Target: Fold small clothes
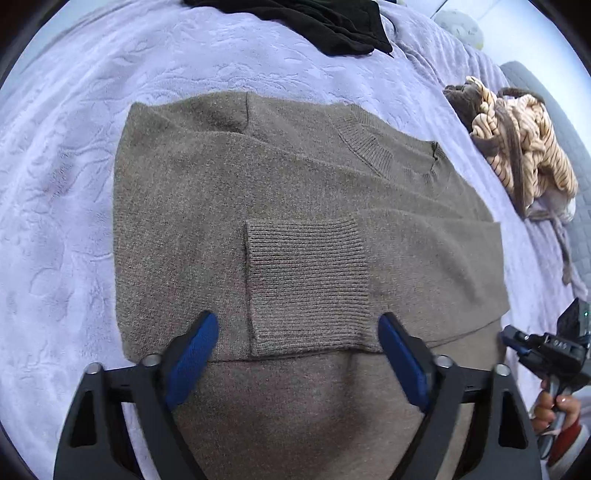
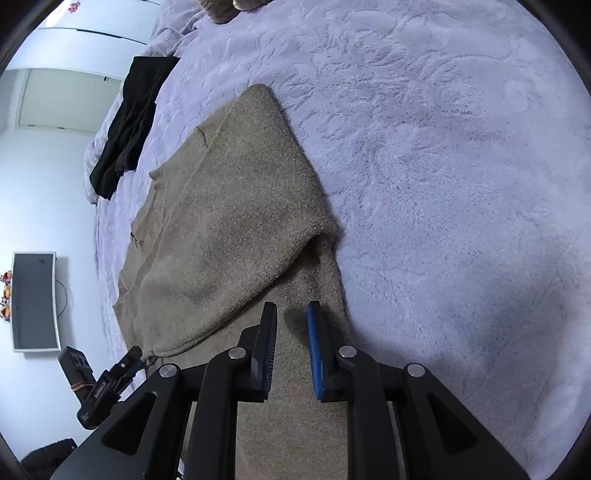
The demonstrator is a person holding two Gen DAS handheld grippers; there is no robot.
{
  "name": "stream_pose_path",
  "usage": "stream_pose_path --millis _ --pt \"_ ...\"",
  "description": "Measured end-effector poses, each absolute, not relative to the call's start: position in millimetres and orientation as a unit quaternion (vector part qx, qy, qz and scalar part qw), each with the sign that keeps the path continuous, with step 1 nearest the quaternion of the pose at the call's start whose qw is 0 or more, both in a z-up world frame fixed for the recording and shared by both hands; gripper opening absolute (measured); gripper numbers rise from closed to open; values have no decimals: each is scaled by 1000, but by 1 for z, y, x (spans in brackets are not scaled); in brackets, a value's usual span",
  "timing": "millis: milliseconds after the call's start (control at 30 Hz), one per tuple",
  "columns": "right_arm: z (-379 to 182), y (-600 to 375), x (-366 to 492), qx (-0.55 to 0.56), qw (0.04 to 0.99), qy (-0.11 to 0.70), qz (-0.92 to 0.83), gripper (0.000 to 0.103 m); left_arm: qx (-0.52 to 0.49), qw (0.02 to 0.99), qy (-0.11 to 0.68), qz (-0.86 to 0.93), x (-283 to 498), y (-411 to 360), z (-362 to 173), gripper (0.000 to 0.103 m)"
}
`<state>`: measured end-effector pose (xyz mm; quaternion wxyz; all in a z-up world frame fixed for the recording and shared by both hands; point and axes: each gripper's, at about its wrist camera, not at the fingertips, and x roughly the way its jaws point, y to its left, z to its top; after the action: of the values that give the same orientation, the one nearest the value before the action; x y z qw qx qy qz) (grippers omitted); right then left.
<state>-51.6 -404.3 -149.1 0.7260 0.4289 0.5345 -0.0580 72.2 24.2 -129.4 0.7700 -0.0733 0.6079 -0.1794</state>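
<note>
A taupe-brown knit sweater (image 1: pixel 295 229), its cuff (image 1: pixel 306 284) showing ribbed texture, is lying on a pale lavender bedspread (image 1: pixel 66 177) embossed with a leafy pattern. Black clothing (image 1: pixel 325 22) is sitting beyond it, while a cream garment (image 1: pixel 524 147) with thin brown stripes is lying to one side. Blue pads are lining the black left gripper (image 1: pixel 299 354) and right gripper (image 2: pixel 291 343).

Sweater (image 1: pixel 258 192) flat on blanket (image 1: pixel 66 184), black garment (image 1: pixel 332 26) beyond it.
</note>
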Motion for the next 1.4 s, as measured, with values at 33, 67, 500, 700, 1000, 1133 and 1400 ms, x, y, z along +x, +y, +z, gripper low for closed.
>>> stream_pose_path --millis 33,67,500,700,1000,1133,1400 --pt "-147 -401 -49 420 729 538 -59 18 -77 766 614 -176 74 25 -132 70" --pt "-145 -398 -47 412 733 539 -57 18 -80 765 616 -171 75 26 -133 65" --pt "-166 -393 -35 421 716 556 -46 18 -77 765 614 -181 70 36 -137 13" --pt "-168 -390 -33 403 720 564 -47 18 -64 774 605 -176 67 35 -131 13" --pt "-166 -389 -32 392 720 570 -49 18 -23 786 600 -148 63 28 -125 59" --pt "-165 -388 -32 390 721 571 -52 18 17 791 596 -139 60 12 -125 64" --pt "-161 -386 -32 382 721 575 -56 18 17 789 600 -132 59 12 -125 64"
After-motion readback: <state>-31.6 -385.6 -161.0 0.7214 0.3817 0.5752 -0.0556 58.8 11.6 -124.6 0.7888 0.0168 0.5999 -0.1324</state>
